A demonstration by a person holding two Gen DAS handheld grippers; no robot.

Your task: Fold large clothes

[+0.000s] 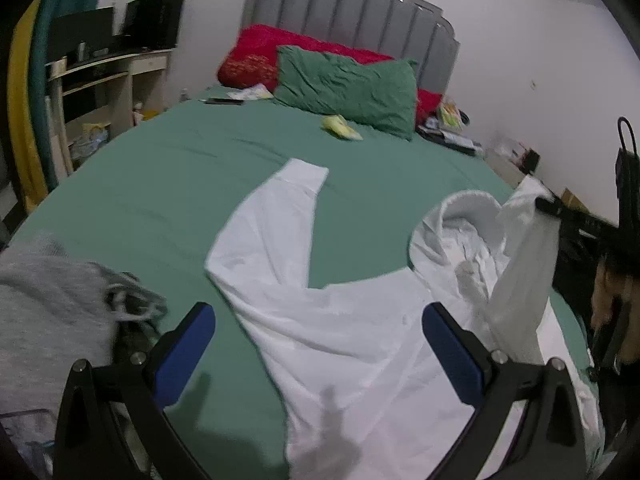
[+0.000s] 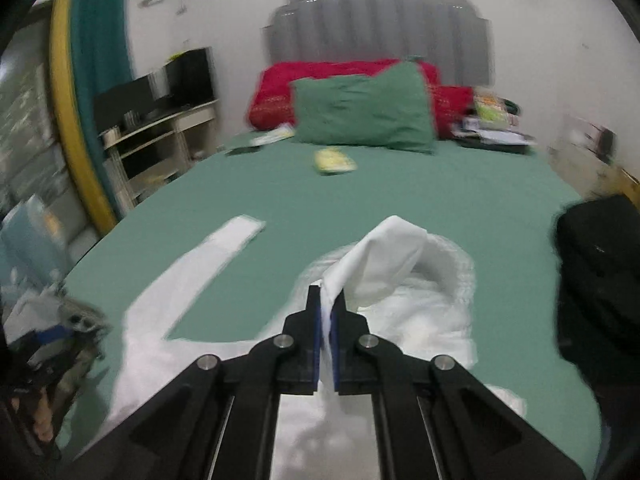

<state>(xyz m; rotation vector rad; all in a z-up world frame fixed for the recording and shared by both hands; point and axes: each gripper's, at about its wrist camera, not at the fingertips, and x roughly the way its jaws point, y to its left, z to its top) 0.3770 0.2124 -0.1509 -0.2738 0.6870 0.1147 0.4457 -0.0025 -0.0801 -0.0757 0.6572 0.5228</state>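
Risk lies mainly in the thin pinch: right gripper (image 2: 329,308) is pressed together on one sleeve of the white hoodie (image 1: 352,344), which lies along the bed's (image 1: 168,184) near edge; left gripper (image 1: 318,320) hangs spread above it. Sleeve may slip out and crumple over the hood.

right tongs (image 2: 329,312) clamped on white hoodie (image 2: 384,312) sleeve | green bed (image 2: 400,200)

**Cloth on cloth, plastic above**

White hoodie (image 1: 352,344): soft matt cloth, lightly creased, fleecy inside the hood. Green bedsheet (image 1: 168,200) is smooth matt fabric. Left gripper (image 1: 318,330) shows matt black plastic with blue pads (image 1: 452,352) and shiny metal rivets. Grey garment (image 1: 52,304) at the bed's left edge looks fuzzy knit.
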